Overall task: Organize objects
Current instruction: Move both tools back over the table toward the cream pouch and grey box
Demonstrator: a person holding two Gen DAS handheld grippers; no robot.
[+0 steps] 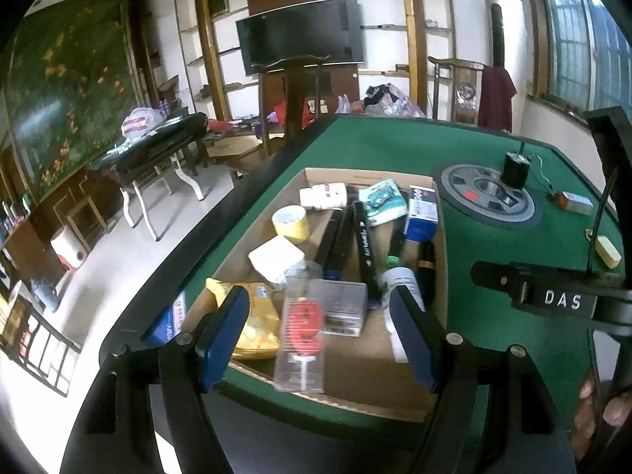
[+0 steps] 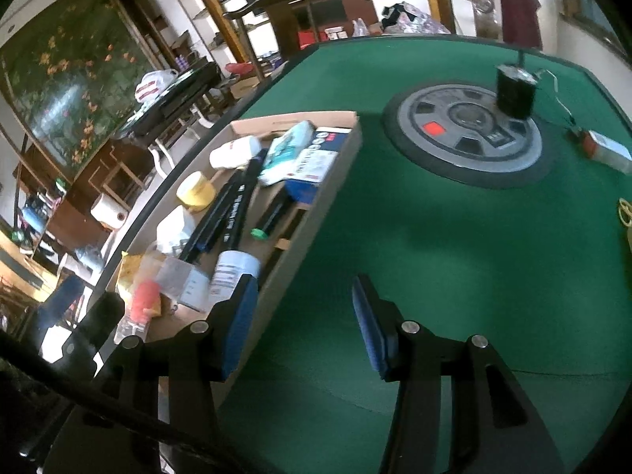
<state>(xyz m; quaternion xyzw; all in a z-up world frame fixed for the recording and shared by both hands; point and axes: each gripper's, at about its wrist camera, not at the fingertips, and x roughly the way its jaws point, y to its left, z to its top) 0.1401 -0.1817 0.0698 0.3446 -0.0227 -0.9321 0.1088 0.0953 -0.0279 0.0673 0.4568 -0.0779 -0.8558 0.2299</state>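
Observation:
A shallow cardboard box [image 1: 367, 175] on the green table holds several small items. Among them are a white bottle [image 1: 322, 196], a yellow tape roll [image 1: 290, 221], black markers [image 1: 363, 245], a blue-and-white carton [image 1: 422, 213] and a yellow packet [image 1: 256, 324]. My left gripper [image 1: 318, 339] hangs open over the box's near end. A blurred clear case with a red insert [image 1: 302, 324] lies between its blue pads, touching neither. My right gripper [image 2: 306, 326] stands open and empty over bare felt, just right of the box's wall [image 2: 316, 213].
A round grey disc [image 2: 466, 138] sits mid-table with a black cylinder [image 2: 515, 93] on it. A small box [image 2: 608, 150], a yellow eraser [image 1: 608, 251] and a rubber band [image 2: 625, 211] lie at the far right. A hand's fingers [image 1: 604, 414] show at the lower right. Chairs stand beyond the table.

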